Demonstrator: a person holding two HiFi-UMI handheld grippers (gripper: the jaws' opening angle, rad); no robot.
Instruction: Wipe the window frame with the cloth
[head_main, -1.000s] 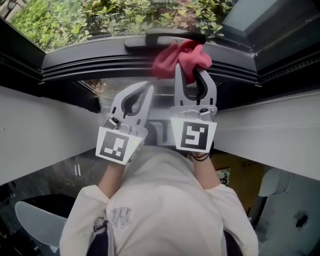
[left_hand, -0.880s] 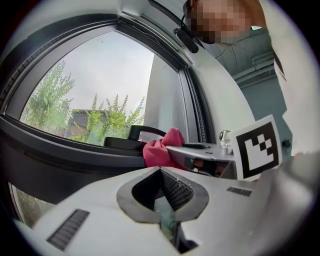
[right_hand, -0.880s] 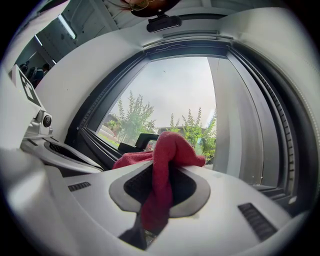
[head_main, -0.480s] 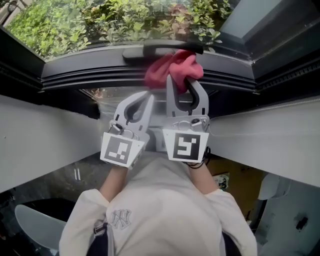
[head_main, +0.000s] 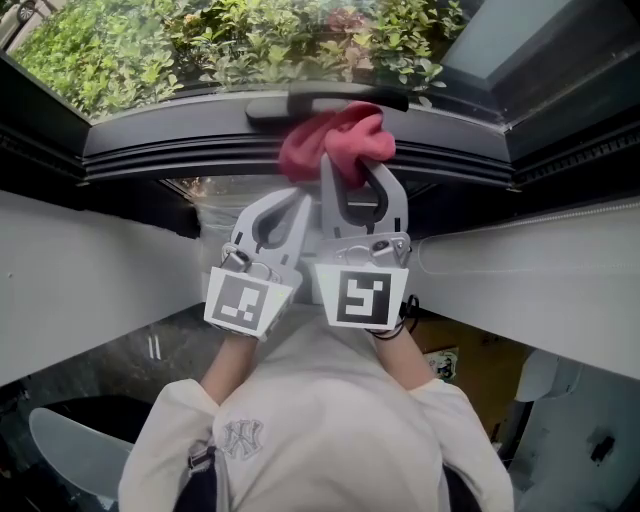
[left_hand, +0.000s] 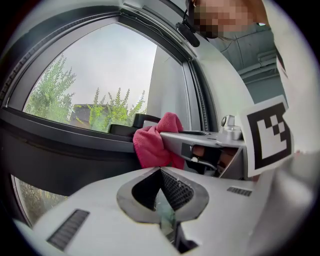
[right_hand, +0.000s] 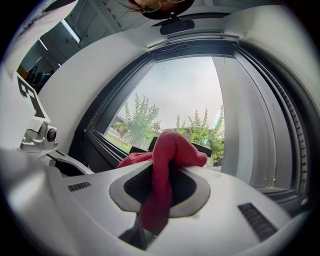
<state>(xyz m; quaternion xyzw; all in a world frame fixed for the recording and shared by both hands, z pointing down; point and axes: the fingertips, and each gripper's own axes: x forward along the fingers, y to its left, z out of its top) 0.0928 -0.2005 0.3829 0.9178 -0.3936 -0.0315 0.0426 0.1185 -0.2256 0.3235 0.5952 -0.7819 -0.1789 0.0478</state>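
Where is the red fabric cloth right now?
Head view, upper centre: the red fabric cloth is clamped in the right gripper, at the dark window frame, just below its black handle.

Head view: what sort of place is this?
Likely indoors at a building's window: a dark window frame with a handle, a red cloth against it, green shrubs outside the glass.

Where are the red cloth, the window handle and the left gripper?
red cloth (head_main: 335, 140), head view, its bunched middle.
window handle (head_main: 282, 103), head view, bare bar beside the cloth.
left gripper (head_main: 297, 200), head view, between its fingertips.
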